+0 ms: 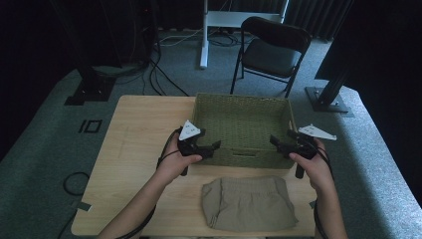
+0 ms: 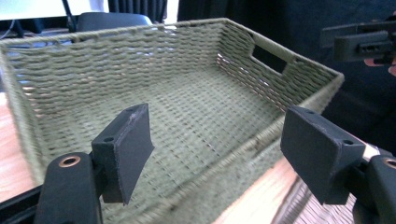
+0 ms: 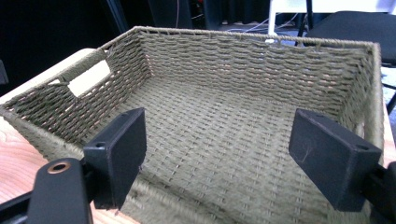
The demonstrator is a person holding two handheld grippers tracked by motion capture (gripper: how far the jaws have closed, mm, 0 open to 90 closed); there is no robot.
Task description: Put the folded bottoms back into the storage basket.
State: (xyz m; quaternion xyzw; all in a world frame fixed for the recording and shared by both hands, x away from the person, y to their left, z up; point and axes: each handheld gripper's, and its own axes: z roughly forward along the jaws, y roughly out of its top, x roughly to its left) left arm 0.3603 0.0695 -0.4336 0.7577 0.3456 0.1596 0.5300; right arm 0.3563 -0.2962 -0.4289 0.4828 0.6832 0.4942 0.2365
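Lying nearest the person, at the front edge of the wooden table (image 1: 134, 149), is a pair of khaki shorts (image 1: 249, 201), folded flat with the elastic waistband toward the left. Both forearms come up on either side of the shorts without touching them.

Just beyond, the left gripper (image 1: 215, 146) sits in the person's left hand (image 1: 180, 158) at the near left corner of the woven green basket (image 1: 242, 105), its jaws pointing inward toward the basket's front wall. In the left gripper view its two black pads (image 2: 126, 149) stand well apart with nothing between them, the basket's front rim passing below the gap.

The right gripper (image 1: 273, 141) is held in the right hand (image 1: 312, 162) at the basket's near right corner, pointing inward the opposite way. In the right gripper view its pads (image 3: 119, 154) are likewise spread wide and hold nothing; the basket's bare woven floor lies beyond them.

The basket rests on the far half of the table, its cut-out handle (image 1: 247, 154) in the front wall between the two grippers.

Farther back, on the grey carpet, stands a black folding chair (image 1: 271, 50).
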